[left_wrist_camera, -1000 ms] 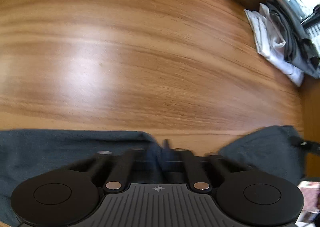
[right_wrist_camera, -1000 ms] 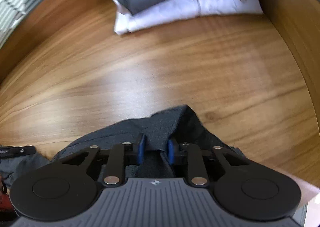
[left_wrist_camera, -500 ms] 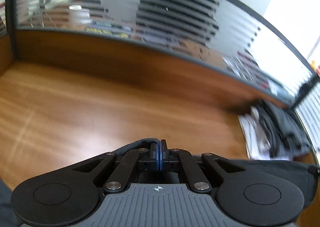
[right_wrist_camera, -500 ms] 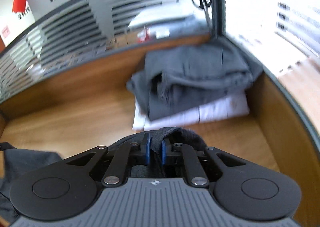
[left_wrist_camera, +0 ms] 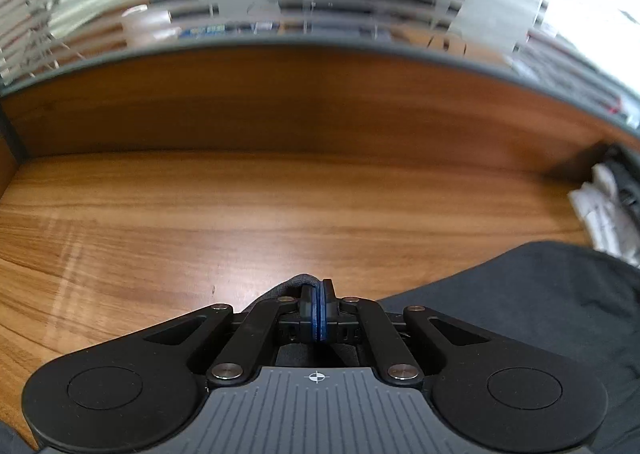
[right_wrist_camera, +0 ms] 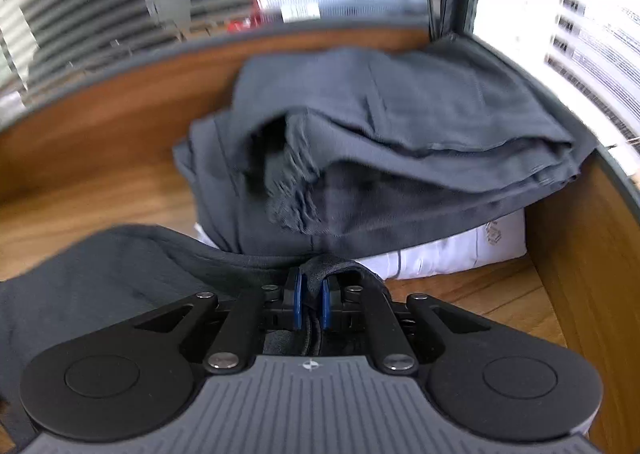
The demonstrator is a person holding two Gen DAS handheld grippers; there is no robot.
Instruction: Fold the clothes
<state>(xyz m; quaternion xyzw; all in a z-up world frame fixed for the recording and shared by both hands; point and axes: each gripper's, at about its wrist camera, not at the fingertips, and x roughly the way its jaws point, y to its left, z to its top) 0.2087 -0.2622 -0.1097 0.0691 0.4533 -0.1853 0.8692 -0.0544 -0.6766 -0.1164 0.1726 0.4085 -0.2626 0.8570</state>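
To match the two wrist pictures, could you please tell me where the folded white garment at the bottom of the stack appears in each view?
Left wrist view: the folded white garment sits at the far right edge, blurred, on the wooden table.
Right wrist view: it lies right of centre, under the folded grey clothes.
Shared landmark: the dark grey garment held in both jaws.
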